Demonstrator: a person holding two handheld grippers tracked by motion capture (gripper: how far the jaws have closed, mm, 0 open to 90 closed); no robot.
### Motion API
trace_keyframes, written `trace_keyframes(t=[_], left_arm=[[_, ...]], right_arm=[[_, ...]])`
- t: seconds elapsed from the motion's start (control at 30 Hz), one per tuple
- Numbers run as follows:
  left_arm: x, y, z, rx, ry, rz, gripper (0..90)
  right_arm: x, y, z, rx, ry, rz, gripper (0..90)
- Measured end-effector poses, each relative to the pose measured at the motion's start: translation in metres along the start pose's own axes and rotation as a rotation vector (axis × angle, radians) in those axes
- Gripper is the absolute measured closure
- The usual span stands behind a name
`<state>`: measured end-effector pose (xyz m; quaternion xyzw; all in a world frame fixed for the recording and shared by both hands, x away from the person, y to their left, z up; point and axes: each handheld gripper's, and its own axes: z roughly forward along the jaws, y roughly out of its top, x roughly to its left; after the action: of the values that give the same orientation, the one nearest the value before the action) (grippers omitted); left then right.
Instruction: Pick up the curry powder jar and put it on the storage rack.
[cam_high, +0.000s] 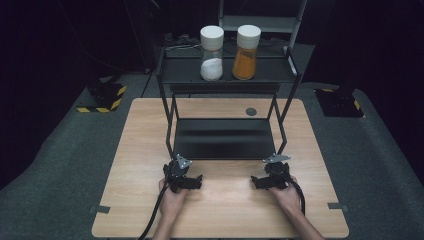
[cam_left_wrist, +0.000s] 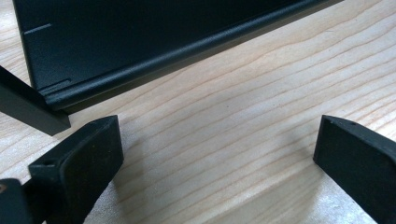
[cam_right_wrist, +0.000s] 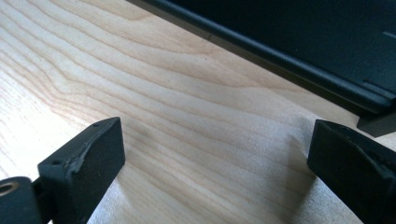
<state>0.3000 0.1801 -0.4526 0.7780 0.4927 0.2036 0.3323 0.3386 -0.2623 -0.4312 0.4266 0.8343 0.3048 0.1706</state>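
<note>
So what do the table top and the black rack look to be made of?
Table top: wood or wood-look laminate, pale and matte, with wavy grain lines. Black rack: probably painted metal, with thin straight legs and a finely speckled, satin black tray surface in the left gripper view.

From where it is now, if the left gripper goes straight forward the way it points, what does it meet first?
Probably the front edge of the rack's lower shelf. The left gripper is open, with bare table between its jaws and that edge; depth is hard to judge.

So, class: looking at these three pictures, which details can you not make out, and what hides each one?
- White-filled jar and orange-filled jar, high view: any label too small to read.
- Black rack, both gripper views: cut off by the top edge.
- Room behind the rack, high view: lost in darkness.
</note>
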Motion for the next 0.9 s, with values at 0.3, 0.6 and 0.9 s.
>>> trace_keyframes(t=[0.3,0.6,0.9], left_arm=[[0.000,0.000,0.000,0.000,0.002,0.000,1.4],[0.000,0.000,0.000,0.000,0.002,0.000,1.4],[-0.001,0.000,0.000,0.000,0.002,0.000,1.4]], right_arm=[[-0.002,-0.022,0.002,-0.086,0.008,0.002,1.4],[-0.001,-0.022,0.002,-0.086,0.004,0.005,1.5],[-0.001,-0.023,0.002,-0.087,0.004,0.004,1.6]])
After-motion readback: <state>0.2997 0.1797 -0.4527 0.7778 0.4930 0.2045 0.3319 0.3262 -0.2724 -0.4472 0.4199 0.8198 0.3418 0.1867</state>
